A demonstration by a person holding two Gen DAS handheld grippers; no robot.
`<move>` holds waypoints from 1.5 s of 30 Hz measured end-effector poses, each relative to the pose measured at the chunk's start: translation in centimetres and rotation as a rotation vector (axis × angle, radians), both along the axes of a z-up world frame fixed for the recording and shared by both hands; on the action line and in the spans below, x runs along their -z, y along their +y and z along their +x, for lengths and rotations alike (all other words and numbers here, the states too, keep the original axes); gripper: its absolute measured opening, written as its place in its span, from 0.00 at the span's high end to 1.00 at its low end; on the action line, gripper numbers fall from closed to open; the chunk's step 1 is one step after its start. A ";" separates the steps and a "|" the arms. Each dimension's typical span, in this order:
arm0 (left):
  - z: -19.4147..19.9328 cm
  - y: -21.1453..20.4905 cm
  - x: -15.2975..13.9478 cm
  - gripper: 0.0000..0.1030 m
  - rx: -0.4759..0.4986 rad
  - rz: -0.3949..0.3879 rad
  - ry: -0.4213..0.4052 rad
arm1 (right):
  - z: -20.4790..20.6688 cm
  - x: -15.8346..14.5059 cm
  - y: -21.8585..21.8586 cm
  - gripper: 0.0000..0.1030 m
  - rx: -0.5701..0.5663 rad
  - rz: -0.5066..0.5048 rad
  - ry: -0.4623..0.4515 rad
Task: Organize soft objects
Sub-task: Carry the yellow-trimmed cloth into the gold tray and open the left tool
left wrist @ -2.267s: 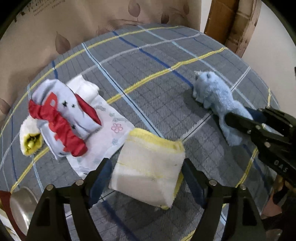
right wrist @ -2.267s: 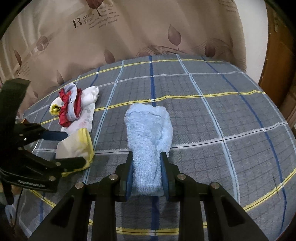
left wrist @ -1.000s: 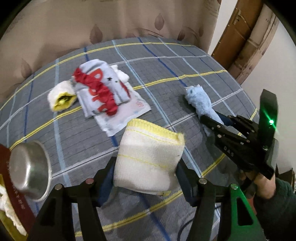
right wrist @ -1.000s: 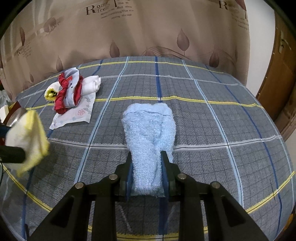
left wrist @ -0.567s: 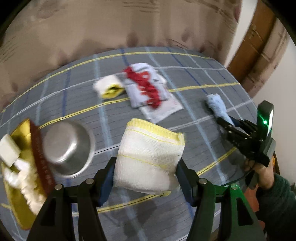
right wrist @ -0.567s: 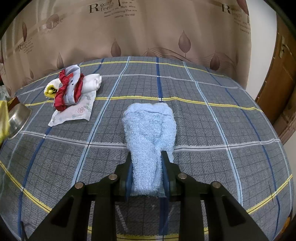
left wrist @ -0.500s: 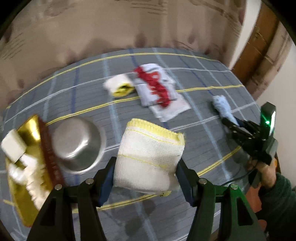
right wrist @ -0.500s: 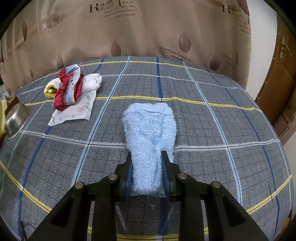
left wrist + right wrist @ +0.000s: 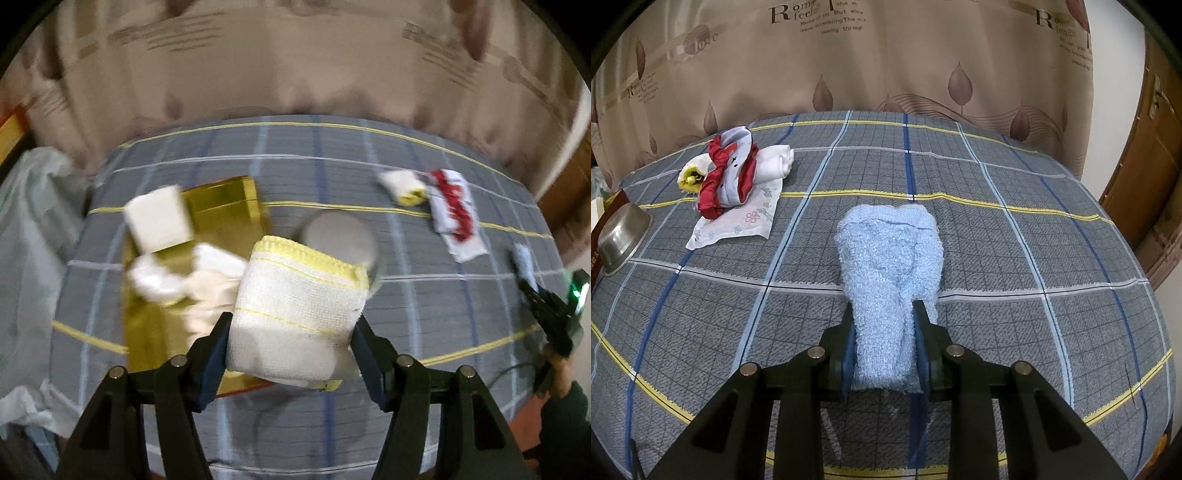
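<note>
Left gripper [image 9: 291, 345]: black angular arms, blue finger pads, round silver screws. Right gripper [image 9: 886, 350] looks alike; at 4 o'clock in the left view, it shows a green light, skin and a dark sleeve.

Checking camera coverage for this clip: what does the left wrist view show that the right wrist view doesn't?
Only the left wrist view shows the left gripper clamping a white yellow-edged cloth, and a gold tray holding white cloths.

Only the right shows the door and the curtain's readable lettering.

Both show the plaid cover, steel bowl, red-and-white garment, and the right gripper shut on the fluffy blue towel.
</note>
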State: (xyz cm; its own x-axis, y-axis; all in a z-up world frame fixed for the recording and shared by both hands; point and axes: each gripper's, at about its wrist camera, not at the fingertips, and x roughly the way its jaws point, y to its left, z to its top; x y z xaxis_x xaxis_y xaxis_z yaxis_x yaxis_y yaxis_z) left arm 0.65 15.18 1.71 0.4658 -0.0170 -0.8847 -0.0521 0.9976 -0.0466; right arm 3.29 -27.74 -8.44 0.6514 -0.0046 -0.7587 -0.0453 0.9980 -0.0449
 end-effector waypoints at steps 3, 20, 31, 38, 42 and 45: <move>-0.3 2.7 -0.2 0.38 -0.051 0.025 -0.008 | 0.0 0.0 0.0 0.75 0.001 0.002 -0.001; 0.3 9.5 5.3 0.37 -0.176 0.049 0.084 | 0.1 -0.1 0.4 0.75 0.011 -0.053 0.028; 0.2 10.4 6.3 0.30 -0.171 0.027 0.104 | 0.1 -0.9 0.7 0.78 0.036 -0.072 0.037; -0.4 10.8 6.0 0.28 -0.170 -0.001 0.087 | -0.5 -2.3 1.7 0.79 0.033 -0.058 0.031; -0.8 11.3 5.7 0.28 -0.184 -0.014 0.070 | -1.2 -3.3 2.7 0.80 0.013 -0.053 0.021; -1.1 11.3 5.4 0.27 -0.180 0.001 0.046 | -1.7 -4.2 3.7 0.80 -0.011 -0.042 0.014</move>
